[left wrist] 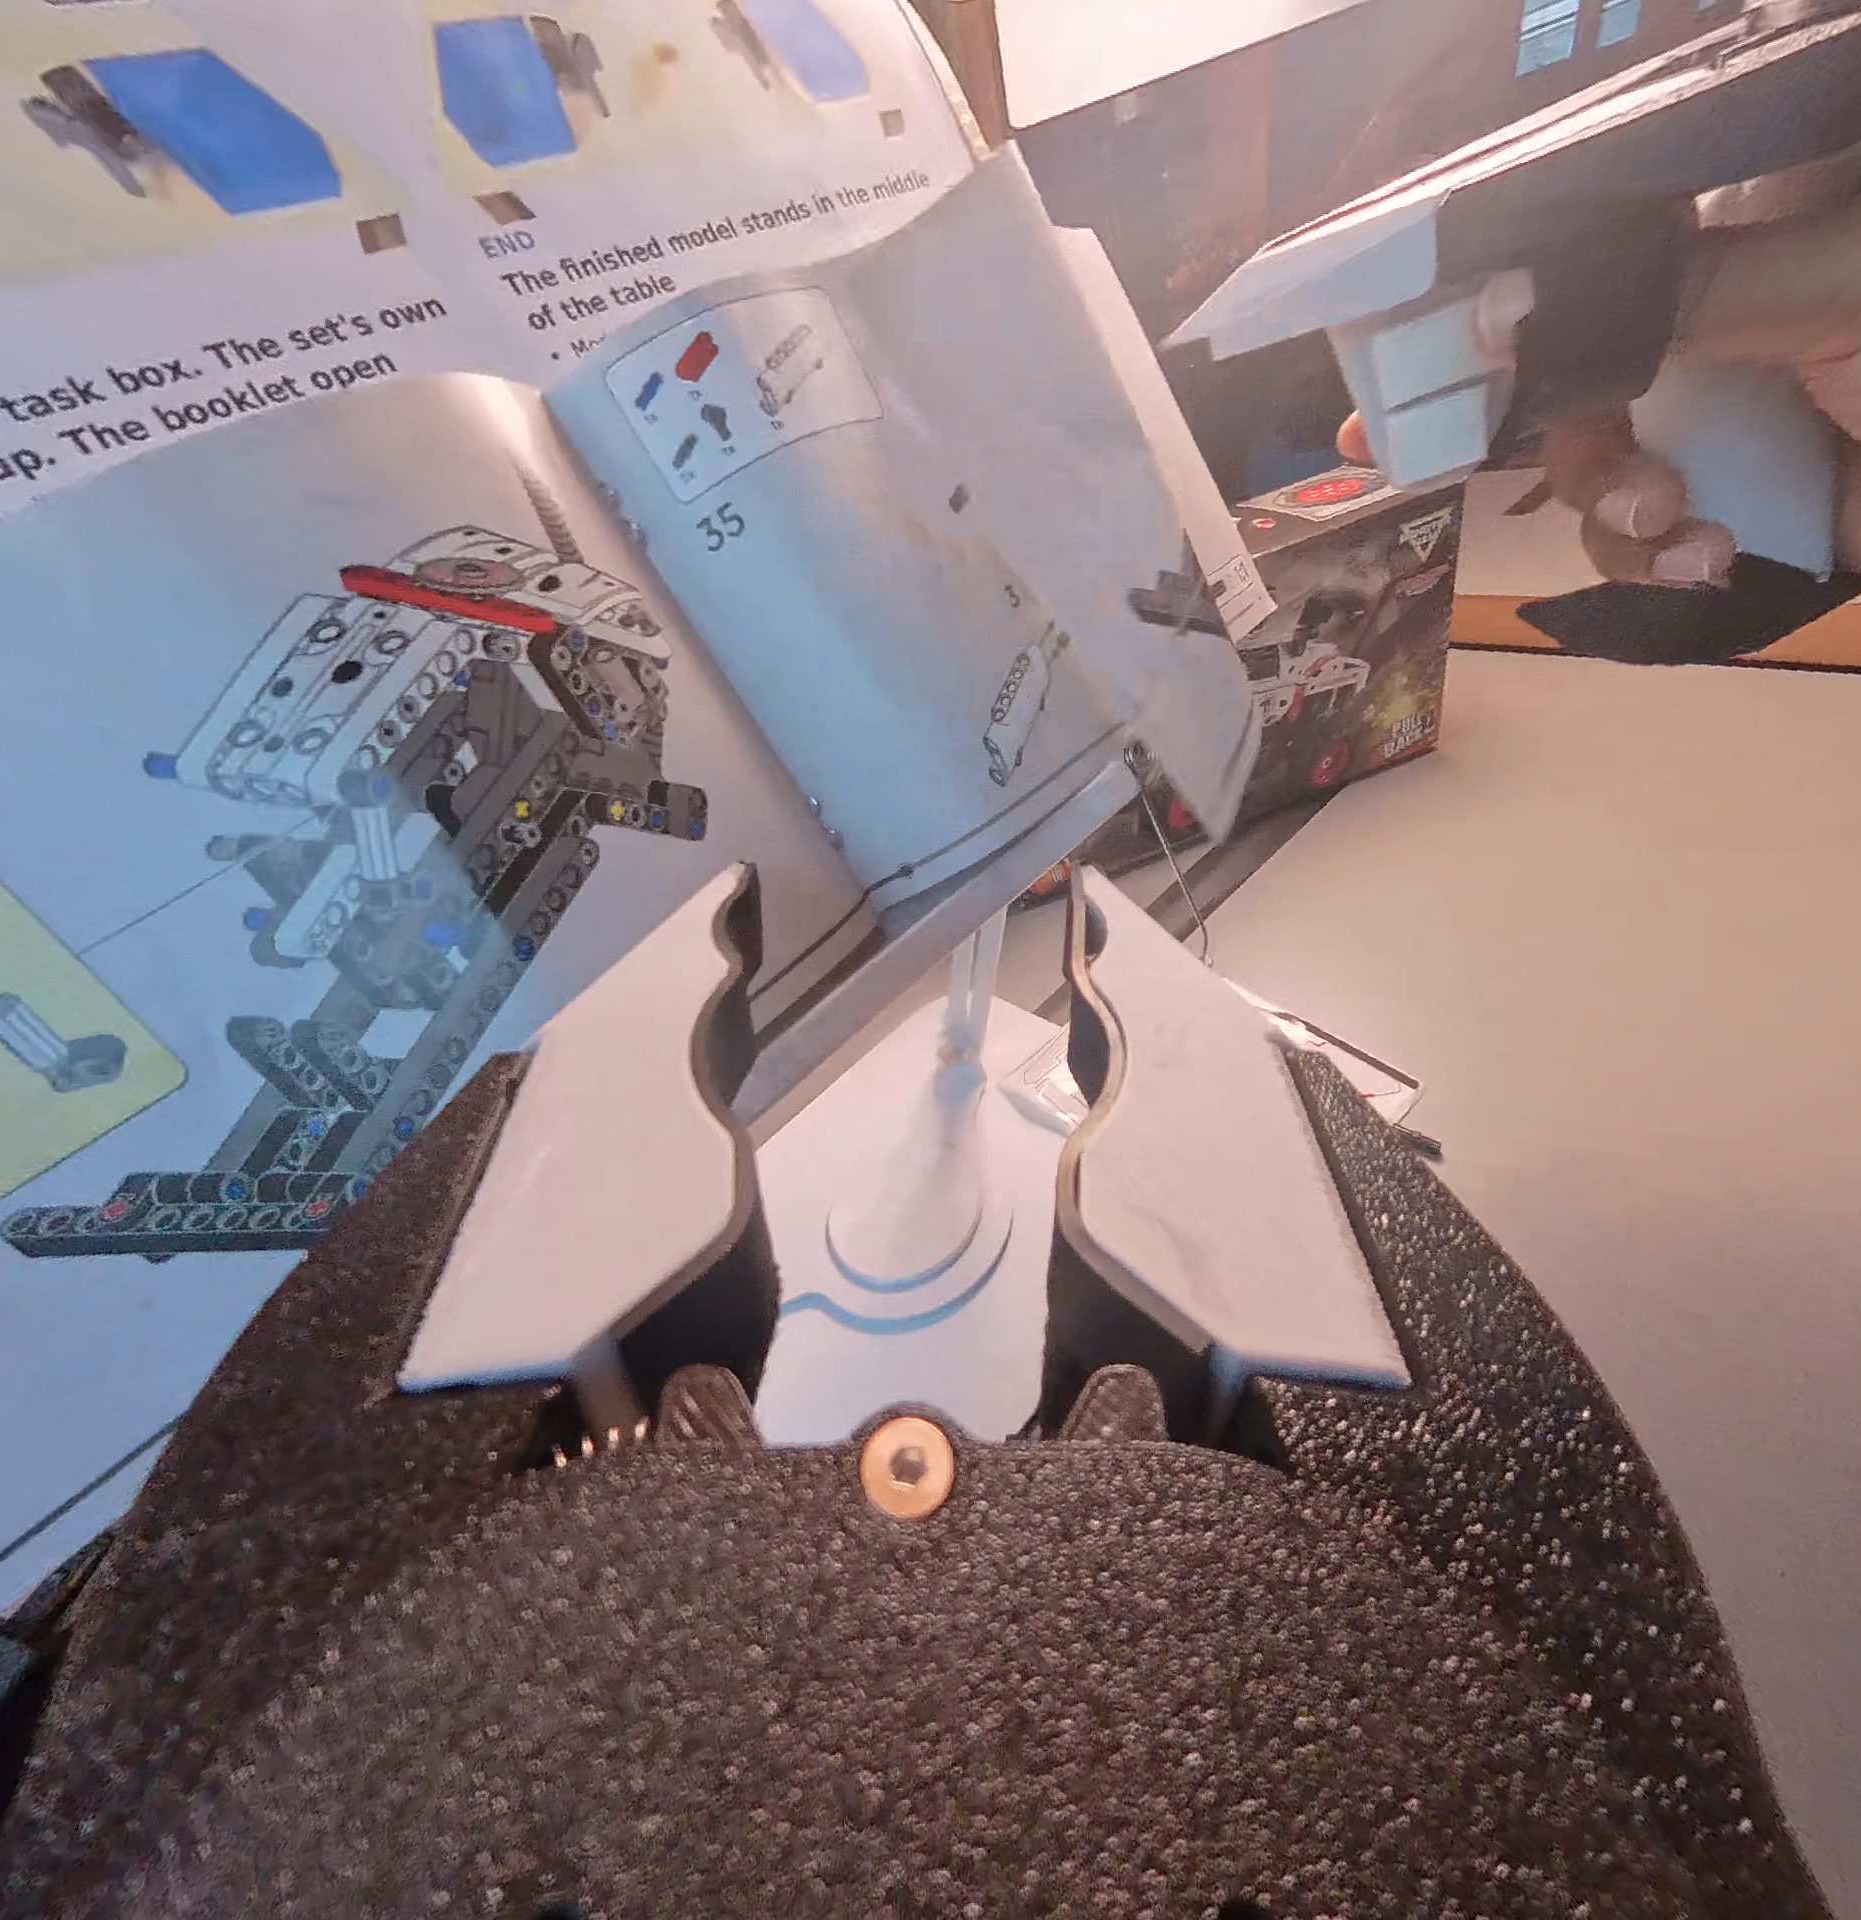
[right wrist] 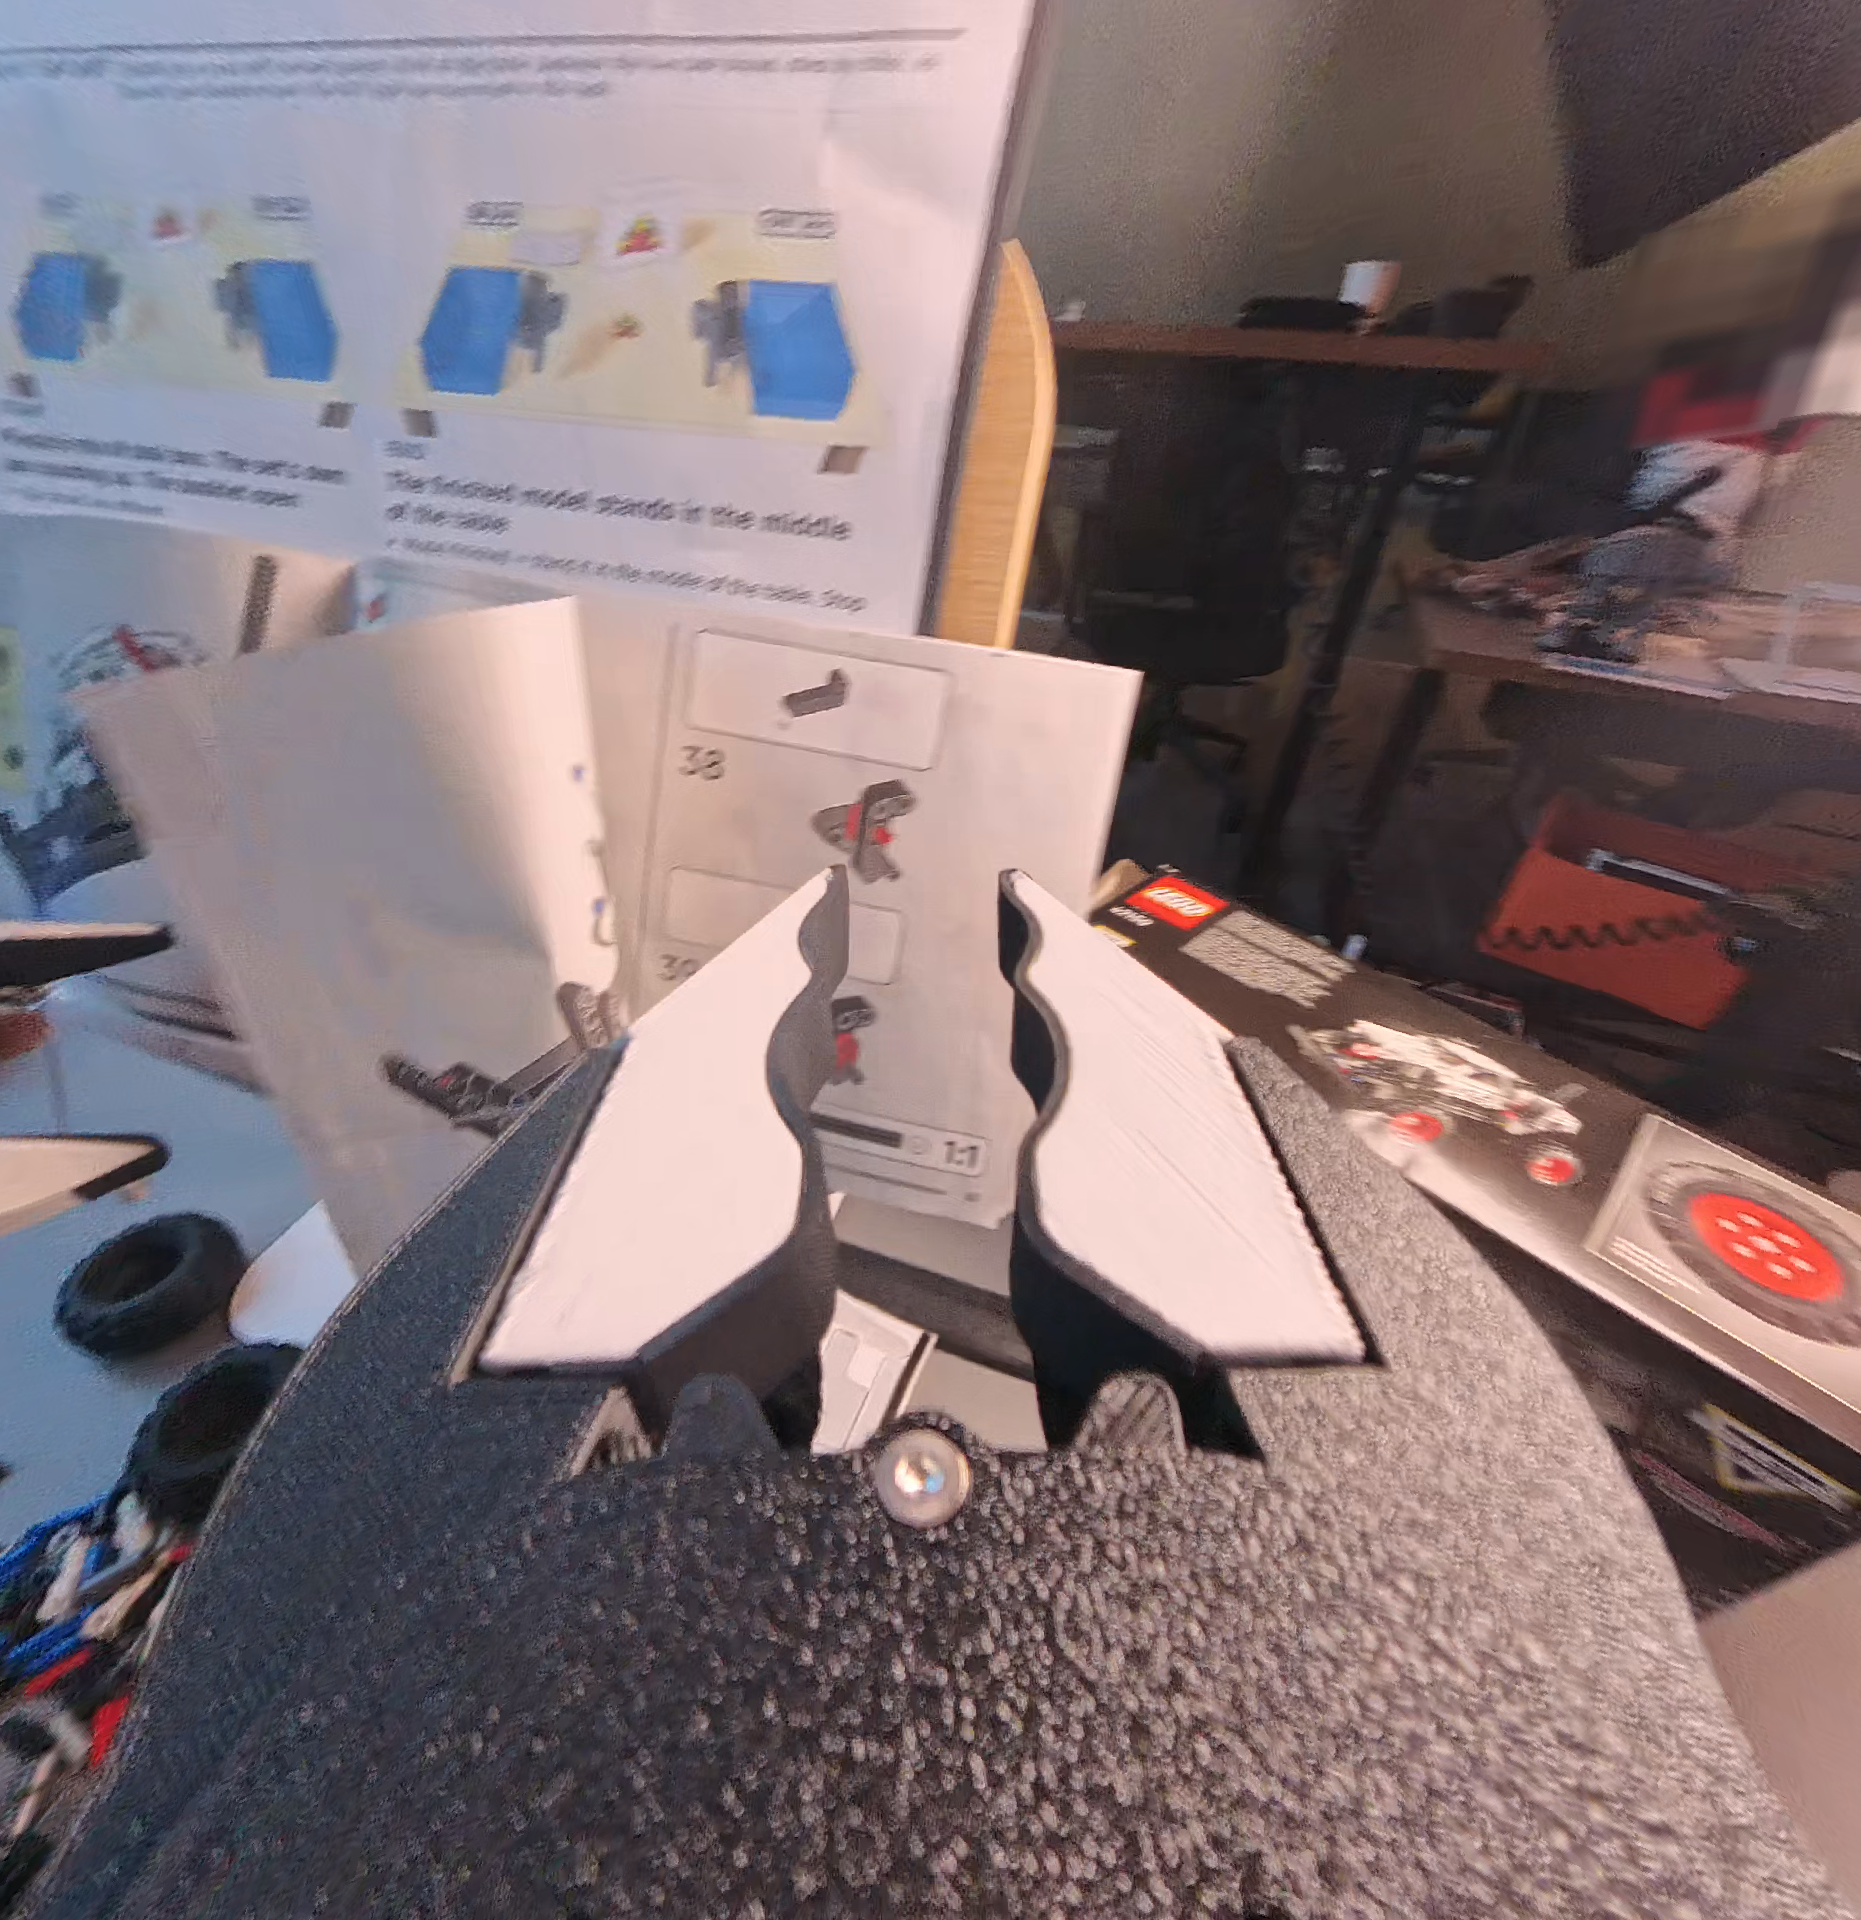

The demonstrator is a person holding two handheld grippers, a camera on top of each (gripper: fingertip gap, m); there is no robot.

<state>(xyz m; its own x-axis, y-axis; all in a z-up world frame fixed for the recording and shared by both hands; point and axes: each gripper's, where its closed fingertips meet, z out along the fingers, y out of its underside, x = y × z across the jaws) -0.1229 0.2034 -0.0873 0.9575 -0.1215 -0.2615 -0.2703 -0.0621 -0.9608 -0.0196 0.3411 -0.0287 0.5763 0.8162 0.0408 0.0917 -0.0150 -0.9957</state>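
Two grippers, neither holding anything. The left gripper [left wrist: 910,914] has its jaws spread wide, just short of the lower edge of an open booklet [left wrist: 406,727] that leans on a white stand [left wrist: 957,1101]; a loose page [left wrist: 905,582] curls up at the right. The right gripper [right wrist: 921,904] is also parted, though less widely, and points at the booklet's right-hand page [right wrist: 936,790].

One printed sheet [right wrist: 490,312] hangs behind the booklet in both views. One dark toy box [right wrist: 1425,1122] lies to the right. Only the right wrist view shows two black tyres [right wrist: 147,1283] and a heap of small building pieces [right wrist: 64,1579] at lower left — and, at the left edge, the other gripper's fingertips [right wrist: 64,1164]. Only the left wrist view shows the stand's round base.
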